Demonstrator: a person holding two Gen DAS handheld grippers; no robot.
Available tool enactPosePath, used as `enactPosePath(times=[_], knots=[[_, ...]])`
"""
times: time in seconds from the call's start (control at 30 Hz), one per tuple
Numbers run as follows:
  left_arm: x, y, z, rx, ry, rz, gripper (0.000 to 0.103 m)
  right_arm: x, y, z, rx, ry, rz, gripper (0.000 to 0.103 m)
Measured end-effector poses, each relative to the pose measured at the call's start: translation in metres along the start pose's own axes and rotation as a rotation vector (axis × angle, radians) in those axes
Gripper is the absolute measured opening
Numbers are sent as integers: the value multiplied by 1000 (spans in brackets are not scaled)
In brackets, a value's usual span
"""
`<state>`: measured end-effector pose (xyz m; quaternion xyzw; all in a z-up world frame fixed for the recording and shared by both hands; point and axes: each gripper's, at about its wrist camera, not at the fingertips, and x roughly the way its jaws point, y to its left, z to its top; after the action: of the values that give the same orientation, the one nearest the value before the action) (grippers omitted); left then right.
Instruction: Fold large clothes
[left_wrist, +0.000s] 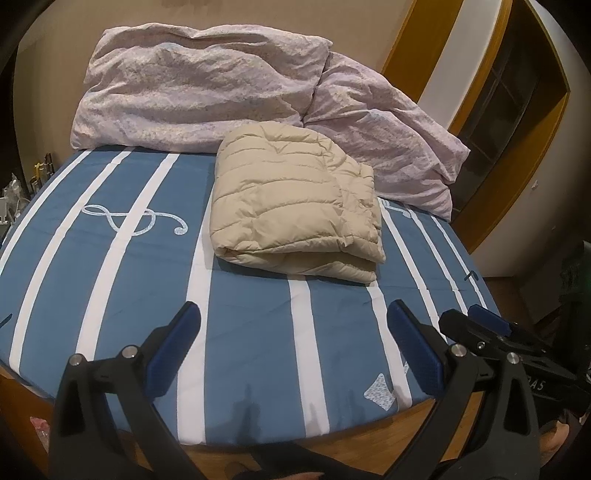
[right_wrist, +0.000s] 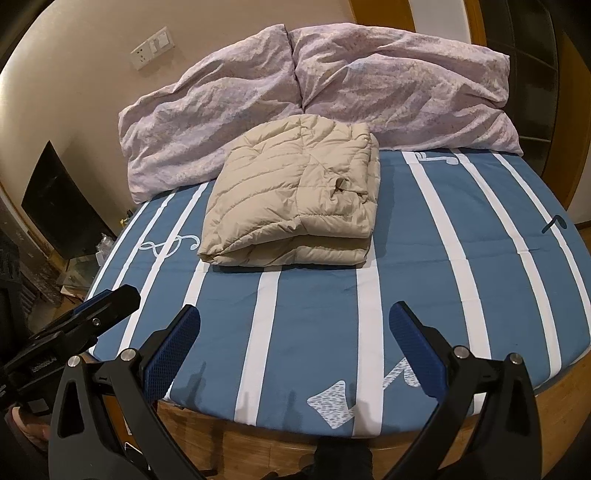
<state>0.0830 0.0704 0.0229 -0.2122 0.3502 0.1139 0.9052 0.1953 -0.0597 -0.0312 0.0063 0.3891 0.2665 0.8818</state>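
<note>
The left gripper and right gripper both hang released, jaws spread wide and empty, at the near edge of the bed; their handles are cut off below. The folded beige puffer jacket lies mid-bed, well apart from both grippers. Behind it, touching, lies a crumpled lilac duvet.

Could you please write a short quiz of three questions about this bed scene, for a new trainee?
1. True or false: the beige quilted jacket lies folded on the striped sheet.
2. Which is right? A: both tongs are open and empty. B: the left tongs grip the jacket. C: the right tongs grip a pillow.
3. Fill in: behind the jacket lie two lilac ____.

Key: 1 true; 2 A; 3 pillows.
</note>
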Motion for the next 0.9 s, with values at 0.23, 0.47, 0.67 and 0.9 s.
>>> enactPosePath(times=[0.23,0.47,0.67,0.9], knots=[[-4,0,0,2,-7,12,101,-2,1,0,1,-5,1,102],[-4,1,1,-5,-9,12,101,-5,3,0,4,-12,5,102],[-5,-2,1,3,-14,8,101,-6,2,1,5,-14,7,102],[-5,-2,1,3,-14,8,101,-6,2,1,11,-13,6,102]])
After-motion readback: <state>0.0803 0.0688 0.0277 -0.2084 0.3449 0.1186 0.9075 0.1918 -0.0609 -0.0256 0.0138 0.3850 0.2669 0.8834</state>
